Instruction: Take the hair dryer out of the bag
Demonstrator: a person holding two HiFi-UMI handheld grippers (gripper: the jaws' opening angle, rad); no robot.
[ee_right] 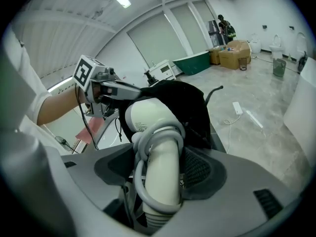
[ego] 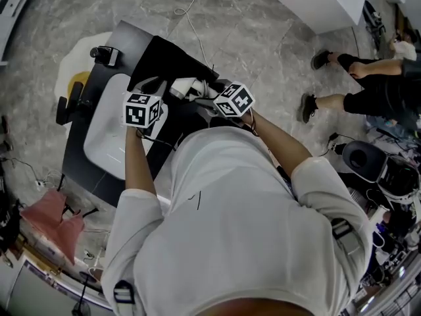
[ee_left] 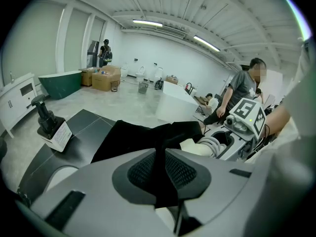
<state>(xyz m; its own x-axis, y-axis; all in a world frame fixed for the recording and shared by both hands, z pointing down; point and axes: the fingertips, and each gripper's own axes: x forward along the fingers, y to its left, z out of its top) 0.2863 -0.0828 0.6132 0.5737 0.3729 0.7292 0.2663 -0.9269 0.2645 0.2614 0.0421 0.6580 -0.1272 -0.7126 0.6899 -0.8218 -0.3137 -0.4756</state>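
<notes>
White plastic, the one hair dryer (ee_right: 148,120) sits handle-down between the right gripper's (ee_right: 158,171) pads, which clamp its cord-wrapped handle. The single black bag (ee_left: 131,137) bunches right behind its head. The left gripper (ee_left: 162,172) pinches a fold of that bag's cloth. Both grippers work close together over the dark table (ego: 128,38).

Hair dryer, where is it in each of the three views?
Head view: hair dryer, upper centre, at the mouth of the black bag.
Left gripper view: right of centre, beside the bag.
Right gripper view: centre, gripped by the right tool.
Shared landmark: the black bag, in all three.
</notes>
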